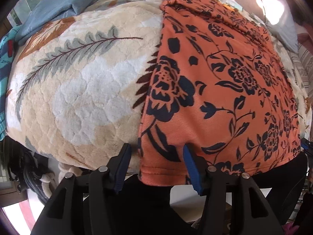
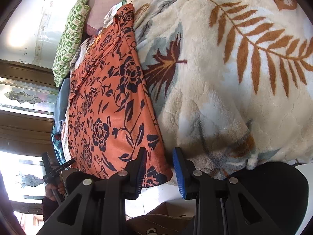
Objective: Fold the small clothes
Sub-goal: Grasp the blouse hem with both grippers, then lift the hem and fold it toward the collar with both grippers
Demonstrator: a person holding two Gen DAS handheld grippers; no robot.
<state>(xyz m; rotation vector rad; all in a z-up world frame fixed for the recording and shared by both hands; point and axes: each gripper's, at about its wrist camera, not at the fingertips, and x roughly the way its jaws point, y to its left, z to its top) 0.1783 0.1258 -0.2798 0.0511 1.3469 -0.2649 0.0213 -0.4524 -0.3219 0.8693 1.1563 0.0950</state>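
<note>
Bed covered by a cream plush blanket point(image 1: 78, 90) with leaf print. Blue-grey pillow point(image 1: 64, 5) at its far corner, green-patterned cushion point(image 2: 72, 39) alongside. Dark wooden frames hold patterned glass panes point(image 2: 25, 96); daylight enters through them

The orange, black-flowered fleece garment point(image 1: 225, 82) is spread flat on the cream plush leaf-patterned blanket point(image 1: 78, 90), its near hem hung over the blanket's front edge. A blue folded cloth point(image 1: 64, 5) is laid at the blanket's far left, and a green-patterned pillow point(image 2: 72, 39) is set beyond the garment's far end.
</note>
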